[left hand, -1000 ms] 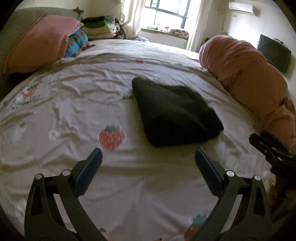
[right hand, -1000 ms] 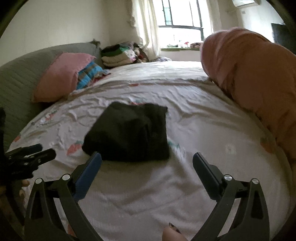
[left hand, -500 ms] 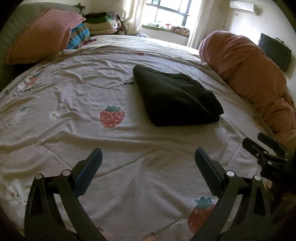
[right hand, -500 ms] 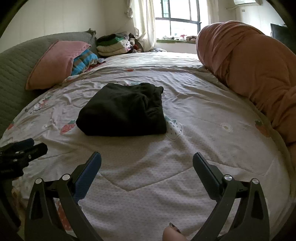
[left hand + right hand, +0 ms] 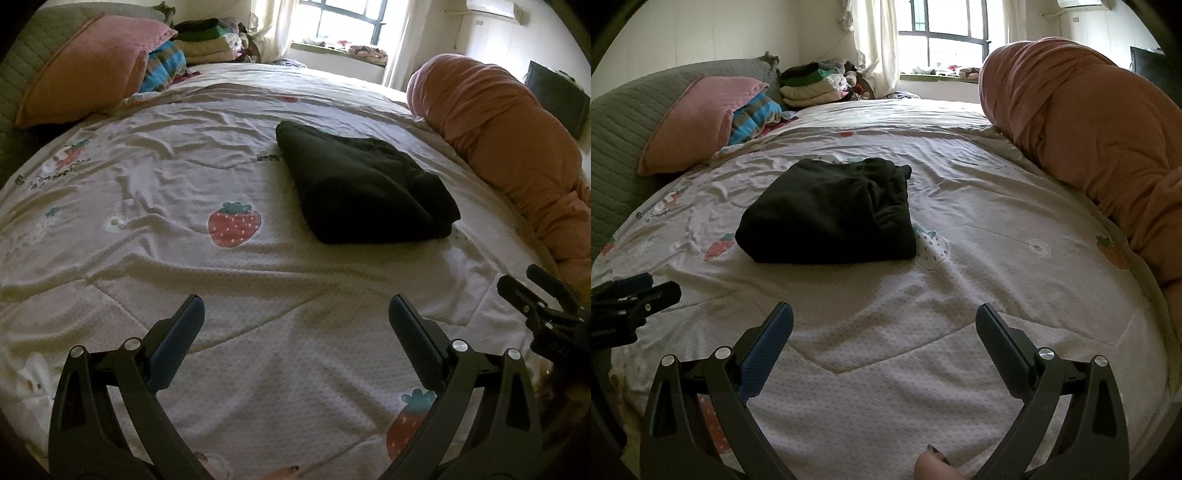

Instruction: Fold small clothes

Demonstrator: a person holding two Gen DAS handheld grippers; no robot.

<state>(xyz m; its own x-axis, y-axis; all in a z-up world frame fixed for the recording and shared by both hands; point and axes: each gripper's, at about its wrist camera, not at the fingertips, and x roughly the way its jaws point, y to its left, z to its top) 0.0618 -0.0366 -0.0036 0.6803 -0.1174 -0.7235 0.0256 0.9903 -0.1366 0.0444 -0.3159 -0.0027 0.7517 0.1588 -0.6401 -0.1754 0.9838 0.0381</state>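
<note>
While both grippers hang low over the near edge of the bed [image 5: 110, 177], the folded black garment [image 5: 362, 192] lies out toward the middle, well apart from either. From the left gripper [image 5: 295, 314], ahead and off to the right; from the right gripper [image 5: 884, 321], ahead and a little to the left. Sits between the two, then, with neither clearly nearer. Long axis hard to call: a squarish bundle, running slightly diagonal from near to far in the left wrist view. Left gripper spread wide, nothing between the fingers; right gripper likewise spread and empty. Looks already folded, judging by the thick rolled near edge and the stacked layers.

Hard to make out: how many layers, and what kind of garment, since the black cloth swallows detail. Far edge bunched, seams unreadable. Each gripper seen by the other's camera only as a dark tip at the frame edge. Fingertip [image 5: 932, 467] cut off at the bottom of the right wrist view.
</note>
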